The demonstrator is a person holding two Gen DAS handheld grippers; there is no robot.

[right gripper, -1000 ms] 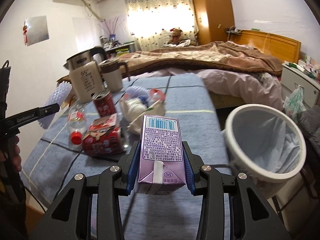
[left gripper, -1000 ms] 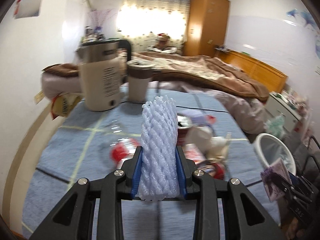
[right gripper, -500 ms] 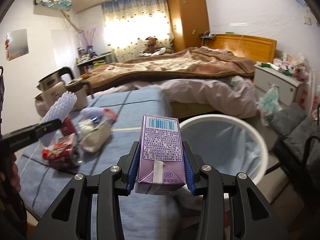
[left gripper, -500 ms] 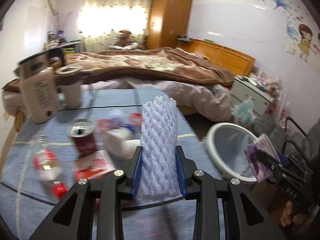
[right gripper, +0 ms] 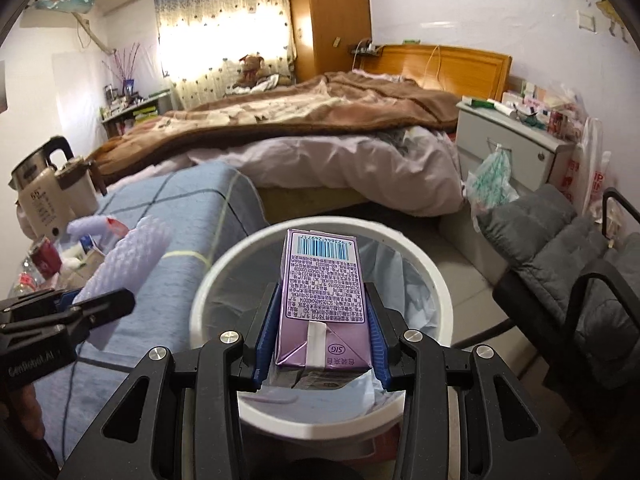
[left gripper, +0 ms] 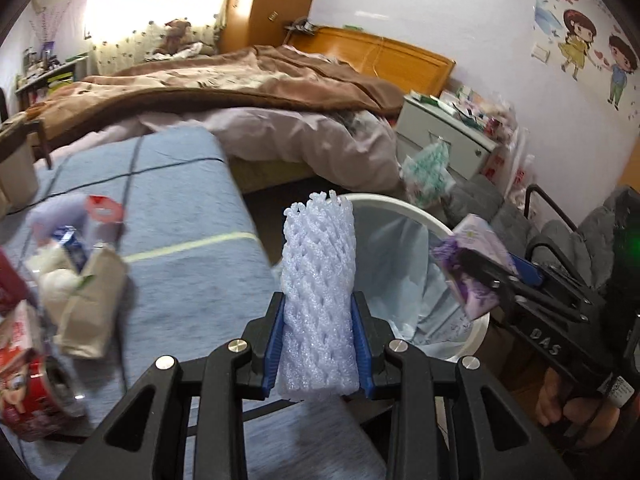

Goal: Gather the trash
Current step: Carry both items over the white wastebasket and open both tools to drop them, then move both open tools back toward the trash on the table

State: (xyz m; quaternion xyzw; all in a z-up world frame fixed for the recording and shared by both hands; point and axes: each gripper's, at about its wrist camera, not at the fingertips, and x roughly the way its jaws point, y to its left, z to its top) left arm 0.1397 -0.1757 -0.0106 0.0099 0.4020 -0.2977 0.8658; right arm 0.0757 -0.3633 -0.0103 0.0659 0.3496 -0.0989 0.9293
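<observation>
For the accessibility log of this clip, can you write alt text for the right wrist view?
The right claw grips a purple drink carton over a white bin lined with a pale blue bag. At left, the left claw holds a white foam net sleeve above a blue checked cloth strewn with trash; an unmade bed lies behind.

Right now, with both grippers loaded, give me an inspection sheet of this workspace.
Surface: blue checked table cover, trash at its left end.
Job's things: white foam net sleeve; purple drink carton; white bin with a pale blue liner, beside the table.
Clutter: red can, tan paper bag, small blue carton, kettle.
Grippers: left gripper shut on the foam net sleeve, near the bin's rim; right gripper shut on the carton, over the bin's mouth.
Cables: nothing seen on the table.
Surroundings: unmade bed, wardrobe, grey padded chair, nightstand.
</observation>
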